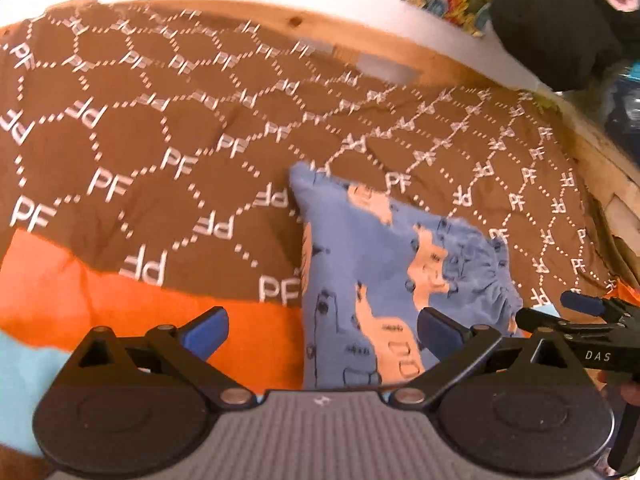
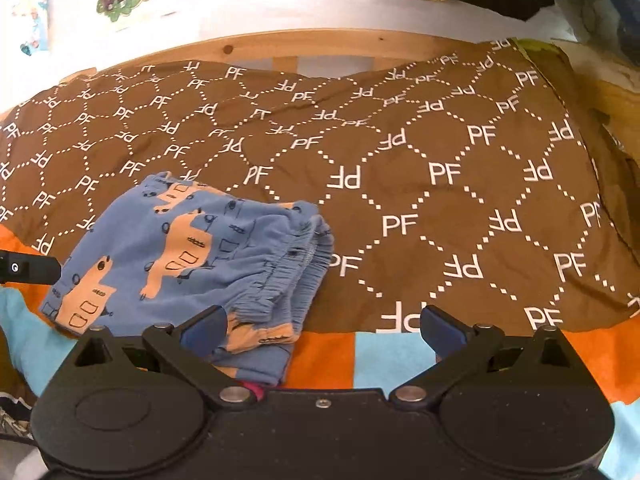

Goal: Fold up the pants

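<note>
1. Lying folded into a compact bundle, the blue pants (image 2: 188,256) printed with orange vehicles sit on a brown quilt (image 2: 400,184) patterned with white "PF" letters and dotted hexagons; the gathered elastic waistband faces about 4 o'clock in the right wrist view.
2. The near edge of the pants overhangs the quilt onto an orange and light blue blanket (image 2: 332,356) underneath.
3. In the left wrist view the pants (image 1: 360,272) reach from the centre toward 5 o'clock.
4. The left tool (image 1: 322,330) is released, its blue-padded fingers spread wide, with the right-hand finger over the pants and the left-hand one over the orange blanket; it grips nothing.
5. The right tool (image 2: 322,330) is likewise released and empty, its left-hand finger just over the waistband edge.
6. In the left wrist view the right tool (image 1: 580,308) shows at 4 o'clock, beside the pants.
7. A wooden bed frame (image 2: 320,46) borders the quilt at 12 o'clock, with a white wall (image 2: 260,4) behind it.
</note>
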### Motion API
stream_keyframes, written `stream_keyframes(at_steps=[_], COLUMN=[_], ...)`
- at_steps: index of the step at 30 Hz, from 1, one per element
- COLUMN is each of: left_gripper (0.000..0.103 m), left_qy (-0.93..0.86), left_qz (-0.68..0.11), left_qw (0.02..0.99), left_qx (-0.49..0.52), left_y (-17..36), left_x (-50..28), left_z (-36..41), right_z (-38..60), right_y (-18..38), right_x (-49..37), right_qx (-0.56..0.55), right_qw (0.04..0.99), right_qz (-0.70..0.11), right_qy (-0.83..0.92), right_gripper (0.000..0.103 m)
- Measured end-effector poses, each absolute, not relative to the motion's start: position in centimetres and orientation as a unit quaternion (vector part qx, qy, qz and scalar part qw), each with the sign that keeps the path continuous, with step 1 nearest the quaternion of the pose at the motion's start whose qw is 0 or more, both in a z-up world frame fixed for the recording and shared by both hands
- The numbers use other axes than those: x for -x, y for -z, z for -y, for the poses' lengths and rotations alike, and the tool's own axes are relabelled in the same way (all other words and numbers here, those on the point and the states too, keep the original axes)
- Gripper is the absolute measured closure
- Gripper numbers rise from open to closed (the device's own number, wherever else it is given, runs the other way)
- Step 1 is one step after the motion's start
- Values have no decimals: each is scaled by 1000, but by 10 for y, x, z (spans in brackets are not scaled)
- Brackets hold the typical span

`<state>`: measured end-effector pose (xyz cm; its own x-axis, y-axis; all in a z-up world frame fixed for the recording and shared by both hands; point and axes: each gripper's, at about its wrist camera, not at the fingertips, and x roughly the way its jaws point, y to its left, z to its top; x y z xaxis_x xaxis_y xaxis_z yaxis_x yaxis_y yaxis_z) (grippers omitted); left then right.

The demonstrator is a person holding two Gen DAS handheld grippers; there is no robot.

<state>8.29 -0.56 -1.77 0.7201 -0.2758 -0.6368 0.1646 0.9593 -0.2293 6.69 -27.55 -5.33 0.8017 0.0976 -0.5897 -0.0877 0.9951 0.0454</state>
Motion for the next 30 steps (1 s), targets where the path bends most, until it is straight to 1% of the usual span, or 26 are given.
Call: stream_keyframes(at_steps=[5, 10, 13, 18, 21, 25, 30], left_gripper=[0, 0, 0, 0, 0, 0, 0], left_qy=[113, 96, 105, 160, 162, 162, 158], left_qz=[-362, -377, -369, -362, -360, -364, -366], left_qw=[920, 915, 915, 900, 904, 906, 904], left_qx=[99, 109, 126, 180, 162, 142, 158], left_y=[31, 44, 44, 45, 47, 48, 48], left_x=[-97, -103, -103, -101, -101, -100, -99], left_z=[3, -2, -6, -11, -7, -3, -7], right_z=[285, 294, 296, 294, 297, 312, 310], right_y=[53, 64, 63, 64, 76, 84, 83], right_x=[-83, -123, -144, -188, -207, -212, -211], right_qx=[-47, -91, -100, -129, -161, -235, -226], right_qw=[948, 935, 928, 898, 883, 871, 875], right_qz=[-310, -322, -314, -330, -351, -337, -338], right_qy=[-60, -116, -174, -262, -267, -269, -263], right_gripper=[1, 1, 1, 1, 1, 1, 1])
